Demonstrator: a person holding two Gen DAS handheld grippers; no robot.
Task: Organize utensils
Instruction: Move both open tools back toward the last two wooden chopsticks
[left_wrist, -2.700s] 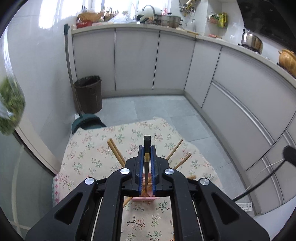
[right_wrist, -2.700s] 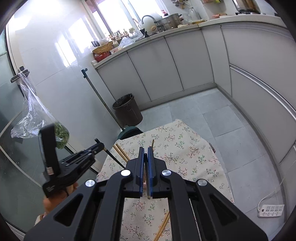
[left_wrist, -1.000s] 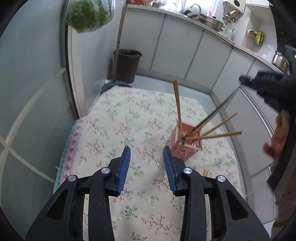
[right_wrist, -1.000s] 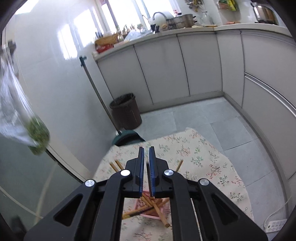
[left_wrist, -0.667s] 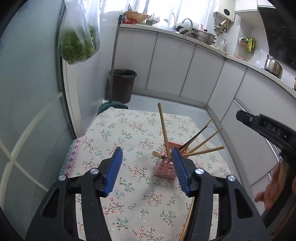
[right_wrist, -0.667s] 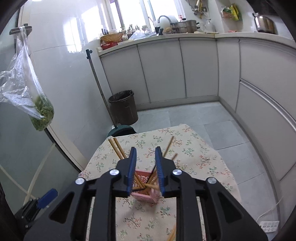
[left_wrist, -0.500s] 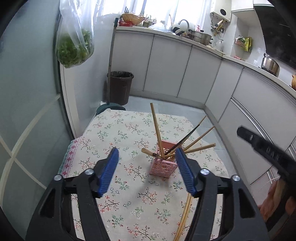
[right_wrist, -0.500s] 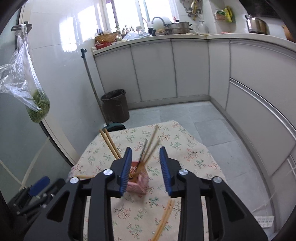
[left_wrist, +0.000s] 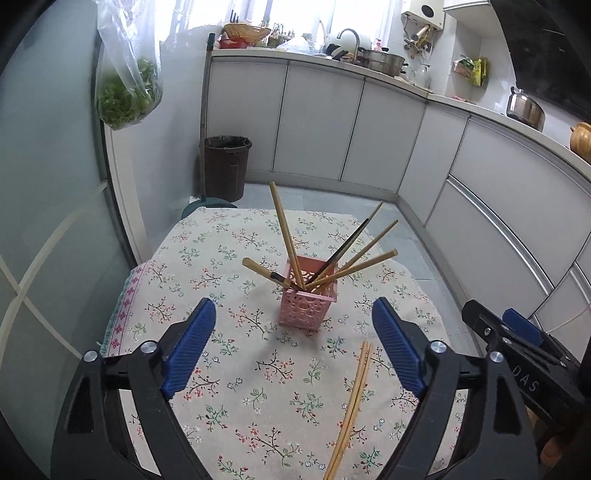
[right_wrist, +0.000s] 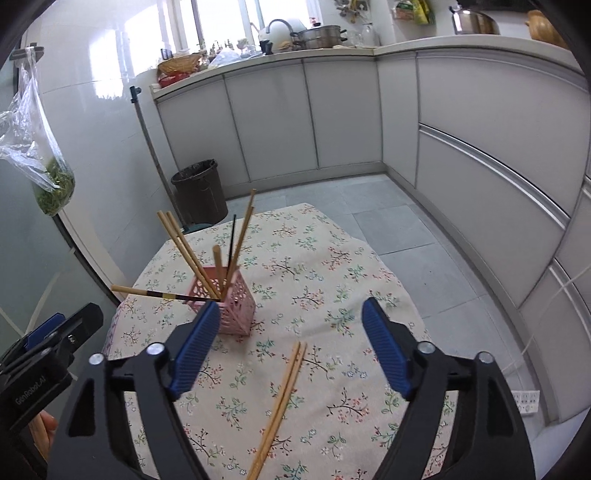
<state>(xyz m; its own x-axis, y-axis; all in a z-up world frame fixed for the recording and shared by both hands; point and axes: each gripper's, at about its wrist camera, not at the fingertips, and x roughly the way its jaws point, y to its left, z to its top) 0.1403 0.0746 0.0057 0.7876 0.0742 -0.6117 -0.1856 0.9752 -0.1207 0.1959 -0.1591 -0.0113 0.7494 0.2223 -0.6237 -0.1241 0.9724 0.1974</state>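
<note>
Now both tools have just been opening and grasp nothing: the left tool (left_wrist: 291, 343) and the right tool (right_wrist: 288, 341) stand wide above the table (left_wrist: 236, 402). Most chopsticks (left_wrist: 282, 236) stand in the pink holder (left_wrist: 308, 308); one loose pair (right_wrist: 282, 400) lies on the cloth near it.

Black tool (left_wrist: 293, 347), ribbed blue pads (left_wrist: 188, 349)

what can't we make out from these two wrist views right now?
- Near ends of the loose chopstick pair: cut off by the bottom edge in both views.
- Lower ends of the chopsticks inside the pink holder: hidden by its walls.
- Pink holder's near corner, right wrist view: covered by a right gripper finger.
- Counter items: too small.
</note>
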